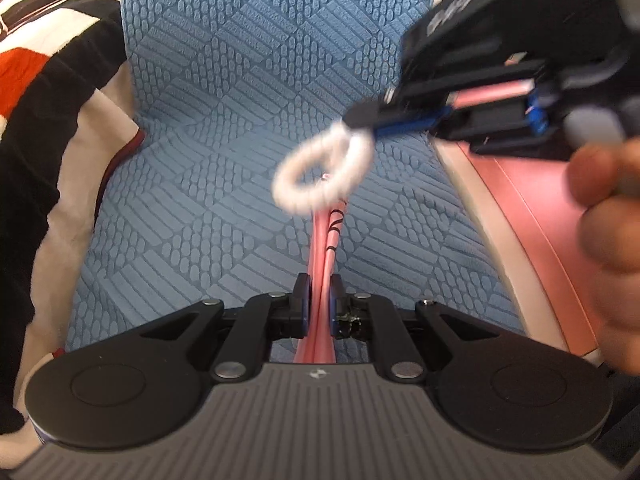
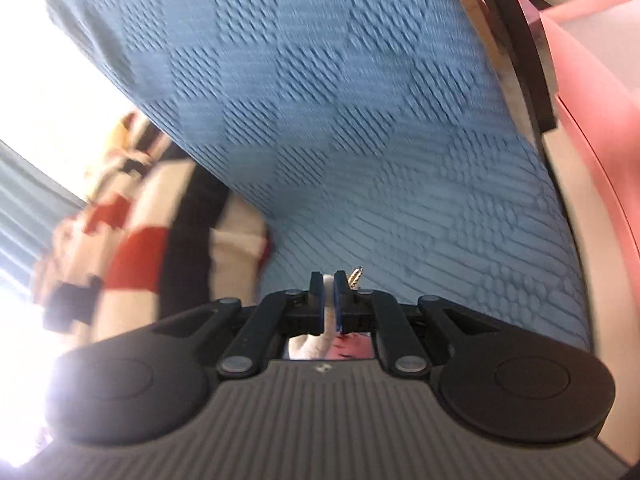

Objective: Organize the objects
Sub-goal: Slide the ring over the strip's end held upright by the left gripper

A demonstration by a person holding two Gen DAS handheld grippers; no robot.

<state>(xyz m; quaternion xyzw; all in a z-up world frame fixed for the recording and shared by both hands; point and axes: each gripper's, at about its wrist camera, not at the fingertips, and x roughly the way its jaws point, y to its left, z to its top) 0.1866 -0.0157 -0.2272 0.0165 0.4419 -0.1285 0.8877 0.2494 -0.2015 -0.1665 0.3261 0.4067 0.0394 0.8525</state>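
So in the left wrist view the left hand-held gripper point(image 1: 319, 292) is clamped nearly shut on a pink strap point(image 1: 326, 240) with black markings on it, which runs straight out ahead from between the fingers. Just past that, at the far end of the strap, there's a fuzzy white loop point(image 1: 320, 172), blurry, and the right hand-held gripper point(image 1: 362, 114) comes in from the upper right and pinches it at the top, with a person's hand point(image 1: 612, 216) behind it. Under all of it is a blue textured cover point(image 1: 240, 80); a red, black and white cloth point(image 1: 48, 100) lies off to the left, a pink box point(image 1: 532, 200) to the right. The right wrist view only gives you white fluff point(image 2: 328, 308) squeezed between its closed fingers, plus something small and metallic point(image 2: 355, 274) right beside the tip; the strap barely shows there.
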